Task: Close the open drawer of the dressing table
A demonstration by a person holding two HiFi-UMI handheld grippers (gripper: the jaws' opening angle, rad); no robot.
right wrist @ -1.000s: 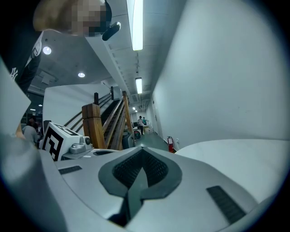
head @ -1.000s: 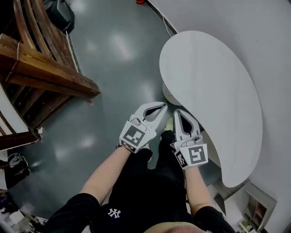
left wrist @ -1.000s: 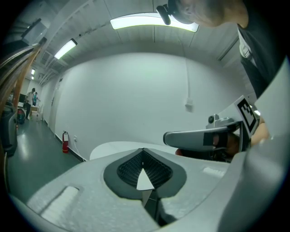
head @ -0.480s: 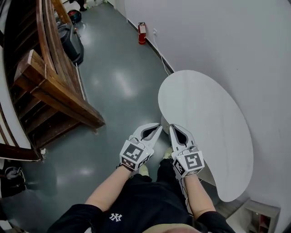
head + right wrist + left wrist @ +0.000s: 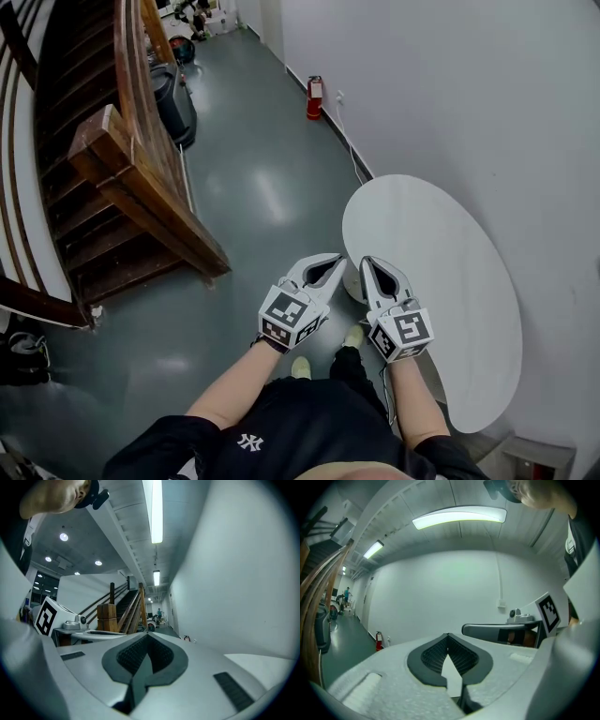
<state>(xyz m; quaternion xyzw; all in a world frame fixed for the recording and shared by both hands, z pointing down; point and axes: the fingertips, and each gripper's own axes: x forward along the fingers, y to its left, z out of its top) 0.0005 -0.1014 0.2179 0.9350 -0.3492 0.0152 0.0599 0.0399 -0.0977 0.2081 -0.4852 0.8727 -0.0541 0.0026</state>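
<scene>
Drawer hidden under white tabletop (image 5: 441, 272) at 3 o'clock; L gripper (image 5: 341, 259) & R gripper (image 5: 365, 262) jaws both pressed together, nothing btwn.

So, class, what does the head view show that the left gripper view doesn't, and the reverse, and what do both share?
Head view only: the white tabletop and the person's shoes. Left gripper view only: the lit ceiling strip light. Both: the red fire extinguisher by the wall, and the left tongs, shut and empty.
</scene>
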